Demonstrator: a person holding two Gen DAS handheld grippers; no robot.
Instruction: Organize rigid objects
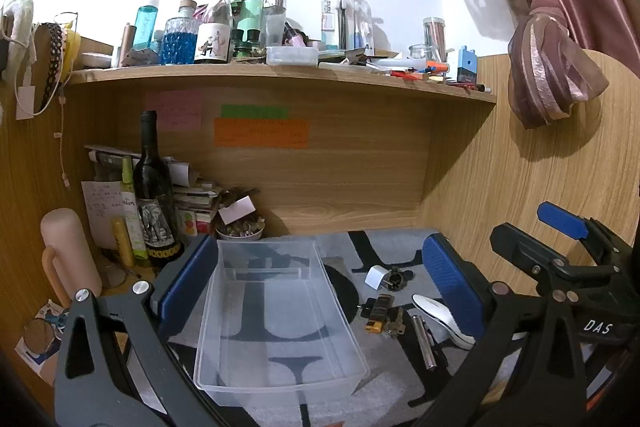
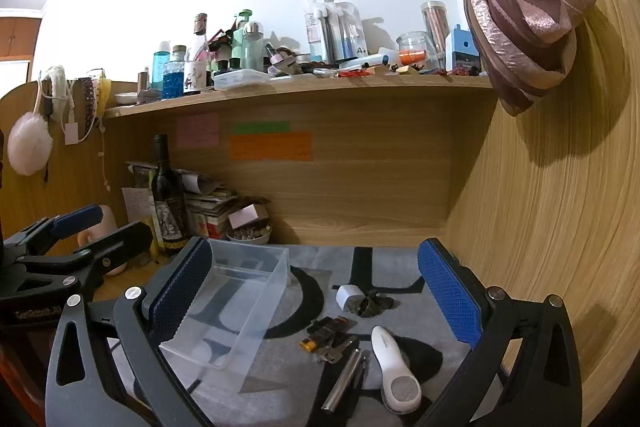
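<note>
An empty clear plastic bin (image 1: 276, 323) (image 2: 224, 311) lies on the grey patterned mat. To its right lie small rigid items: a white charger cube (image 2: 347, 298), a dark ring-like trinket (image 2: 374, 303), a black and yellow key fob with keys (image 2: 326, 337), a metal cylinder (image 2: 344, 379) and a white handheld device (image 2: 394, 367). My left gripper (image 1: 320, 283) is open above the bin, holding nothing. My right gripper (image 2: 316, 291) is open above the small items, holding nothing. The right gripper also shows in the left wrist view (image 1: 560, 247).
A dark wine bottle (image 1: 154, 195), stacked papers, a small bowl (image 1: 240, 229) and a pink flask (image 1: 68, 255) crowd the desk's left back corner. A shelf (image 1: 280, 73) above holds many bottles. A wooden side panel (image 2: 560, 207) stands close on the right.
</note>
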